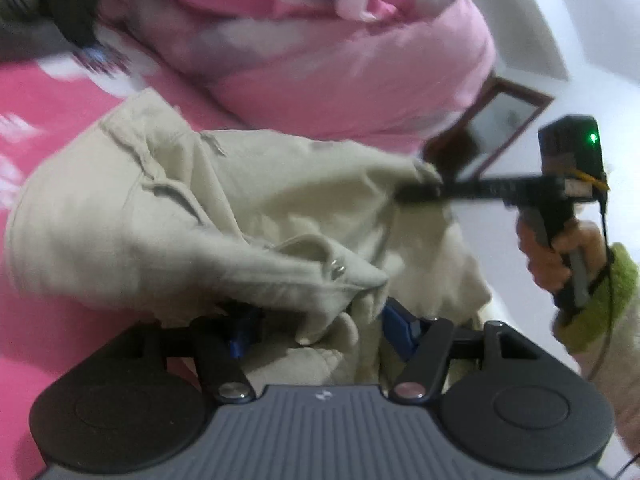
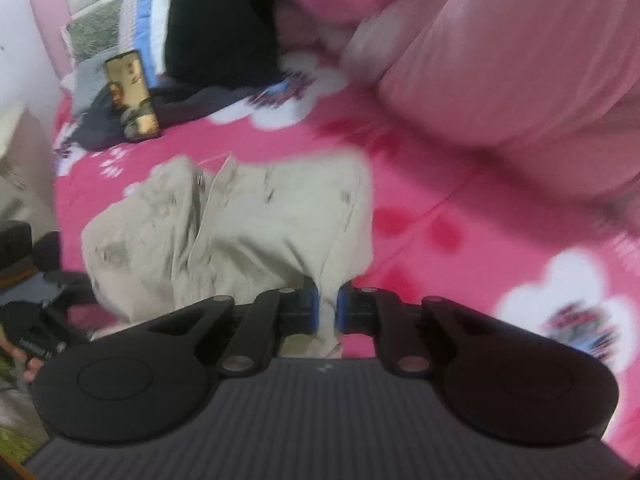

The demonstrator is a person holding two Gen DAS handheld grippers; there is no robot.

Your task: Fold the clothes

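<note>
Left gripper [image 1: 320, 320], black with blue finger pads, is clamped on a bunched fold of the crumpled beige cotton garment [image 1: 168, 208], next to a small metal snap [image 1: 339, 267] on a flap. Right gripper [image 2: 328, 306], same build, has its jaws nearly closed on a narrow strip of the same beige garment [image 2: 256, 216]; in the left wrist view its fingers [image 1: 420, 190] pinch the garment's far edge, with the person's hand [image 1: 560, 256] on the handle and a green fuzzy cuff [image 1: 600, 300] at the wrist. Garment lies bunched on the bright pink bedsheet with white flower prints [image 2: 460, 184], partly lifted between the two grippers. Pale pink quilt [image 2: 520, 64] is heaped behind it. Black folded cloth [image 2: 220, 28] and a gold rectangular box [image 2: 132, 92] sit at the far side of the bed. Both views are motion-blurred.
</note>
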